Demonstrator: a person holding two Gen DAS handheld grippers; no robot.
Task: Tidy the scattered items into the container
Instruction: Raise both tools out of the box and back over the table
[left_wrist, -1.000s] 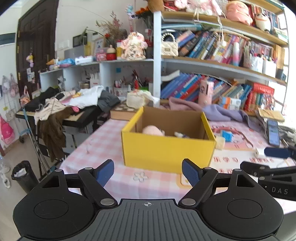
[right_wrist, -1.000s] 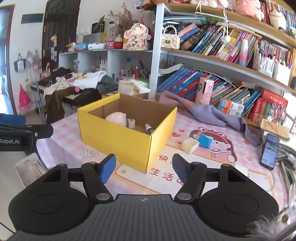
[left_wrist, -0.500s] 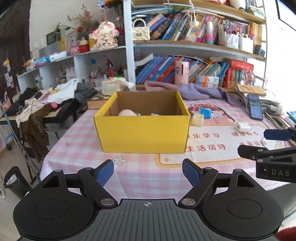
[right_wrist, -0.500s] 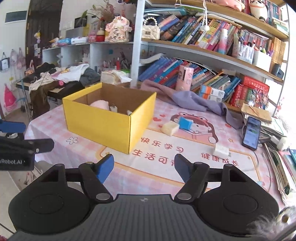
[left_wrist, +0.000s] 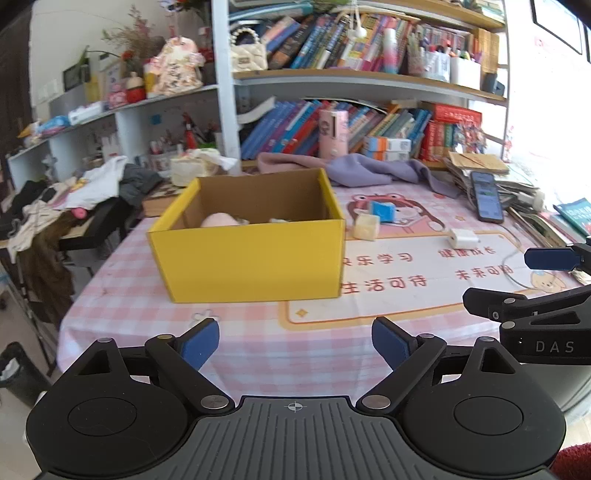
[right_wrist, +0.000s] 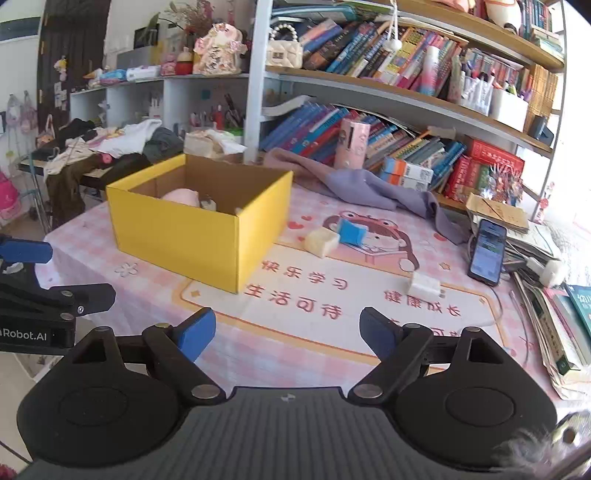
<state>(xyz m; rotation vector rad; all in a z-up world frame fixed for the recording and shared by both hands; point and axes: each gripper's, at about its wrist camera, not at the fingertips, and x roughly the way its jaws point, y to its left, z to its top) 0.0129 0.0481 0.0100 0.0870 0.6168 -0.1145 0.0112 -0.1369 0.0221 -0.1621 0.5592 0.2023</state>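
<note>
Left tool (left_wrist: 295, 341) opening, empty, over pink checked table (left_wrist: 258, 350); bookshelves (left_wrist: 369, 77) behind.

I see both wrist views looking forward and downward past their own jaws across the table (left_wrist: 122, 258), sharing the yellow box (left_wrist: 255, 258) ahead, left view squarer, right view angled.

Yellow box (right_wrist: 192, 236) blocking left, bare mat (right_wrist: 332, 314) ahead, book stacks (right_wrist: 554, 332) crowding right
</note>
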